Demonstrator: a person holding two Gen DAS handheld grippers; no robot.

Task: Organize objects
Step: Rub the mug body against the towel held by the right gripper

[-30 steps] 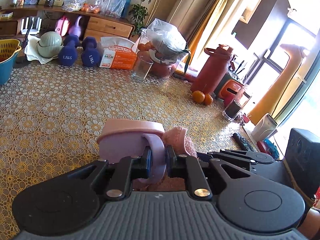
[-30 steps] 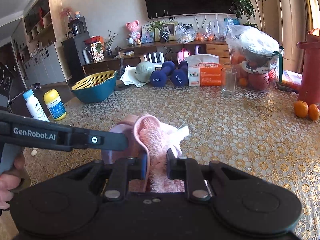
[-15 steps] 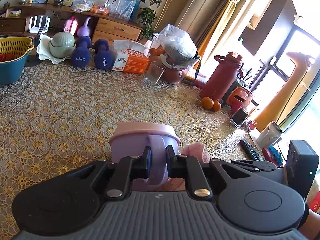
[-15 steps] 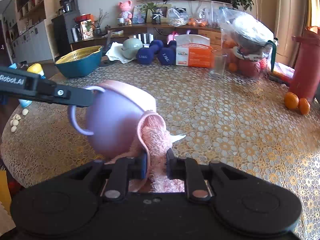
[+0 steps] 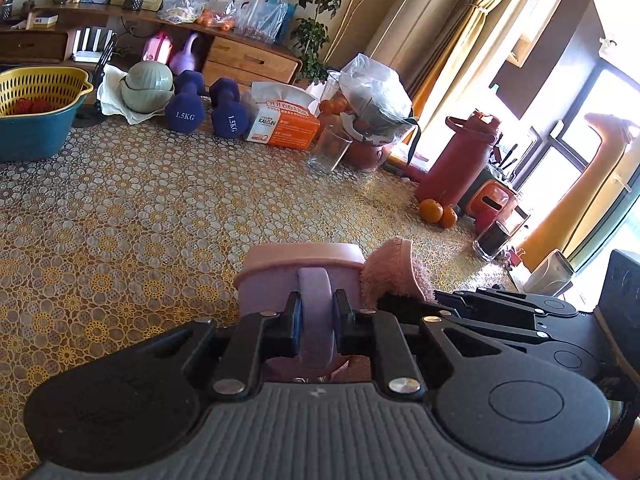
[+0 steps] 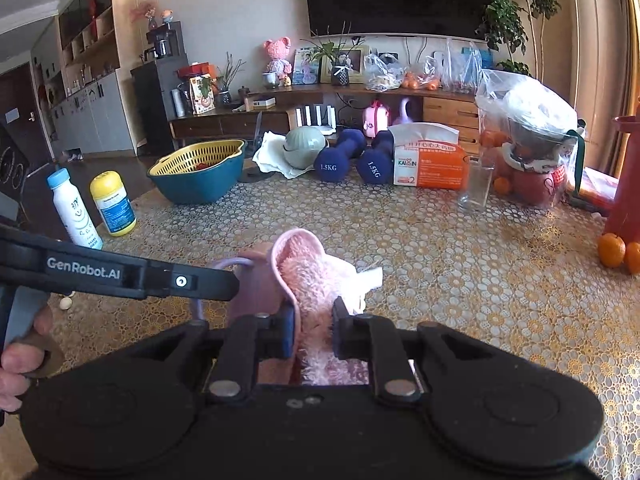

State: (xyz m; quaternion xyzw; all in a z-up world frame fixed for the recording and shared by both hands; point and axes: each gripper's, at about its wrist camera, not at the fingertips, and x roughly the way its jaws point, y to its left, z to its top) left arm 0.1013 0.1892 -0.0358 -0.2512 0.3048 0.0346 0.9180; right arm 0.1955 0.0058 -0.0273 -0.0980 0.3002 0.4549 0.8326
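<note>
A gold-and-white floral lace pattern is covering the table [image 6: 460,264]. The cup [image 5: 280,280] is showing lilac, the fuzzy slipper [image 6: 316,280] pink, the far dumbbells [image 6: 340,158] navy, the tissue pack [image 6: 430,166] orange-and-white.

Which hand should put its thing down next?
Probably the left. The left gripper is shut on the purple cup, upright, with bare tablecloth ahead. The right gripper is shut on the fuzzy pink slipper.
</note>
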